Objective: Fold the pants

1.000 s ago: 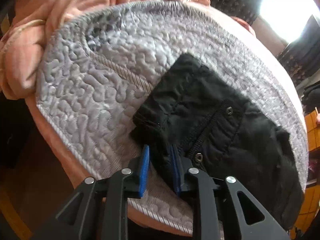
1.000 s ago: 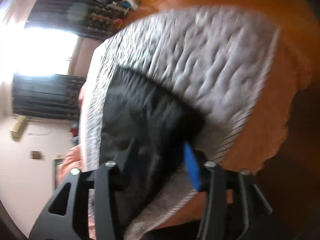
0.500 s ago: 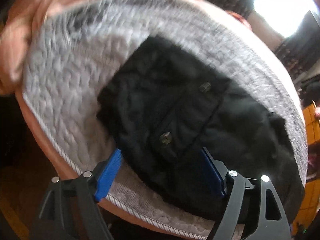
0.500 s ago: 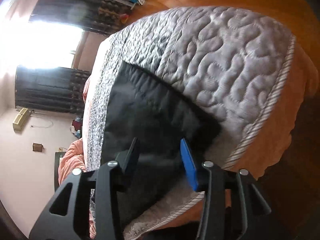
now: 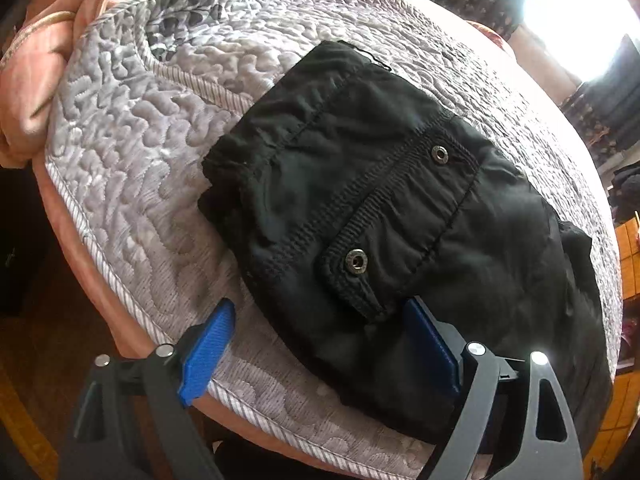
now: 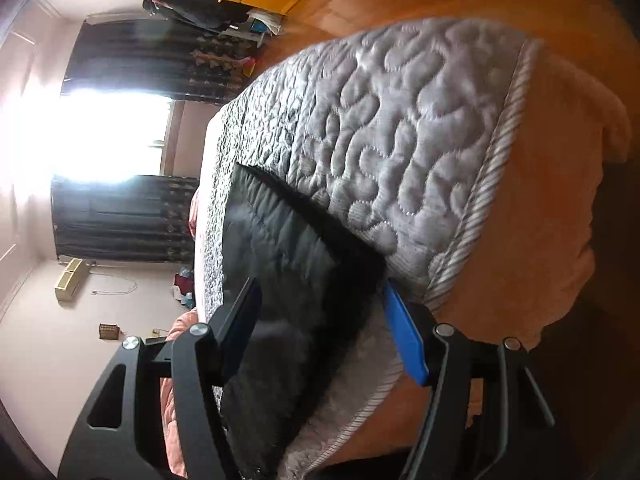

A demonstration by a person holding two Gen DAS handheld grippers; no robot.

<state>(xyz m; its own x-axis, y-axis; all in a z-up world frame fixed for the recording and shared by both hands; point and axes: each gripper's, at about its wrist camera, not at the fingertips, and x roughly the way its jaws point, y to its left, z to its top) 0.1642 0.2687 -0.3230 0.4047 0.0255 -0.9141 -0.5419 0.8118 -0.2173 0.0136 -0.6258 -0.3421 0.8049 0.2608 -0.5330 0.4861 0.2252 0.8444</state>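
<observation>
Pants (image 5: 384,216) folded on quilted mattress (image 5: 132,168).

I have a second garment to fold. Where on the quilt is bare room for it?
Bare grey quilt lies between the black pants, the pink blanket and the corded edge. Another bare patch shows beyond the pants toward the quilt's corner. Around the pants is crowded.

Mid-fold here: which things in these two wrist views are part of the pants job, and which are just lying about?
Part of the job:
- black pants, folded on the grey quilted cover
- left gripper, jaws just opened, pads clear of the cloth
- right gripper, jaws just opening, pants between them

Lying about:
- pink blanket
- dark curtains
- wall air conditioner
</observation>
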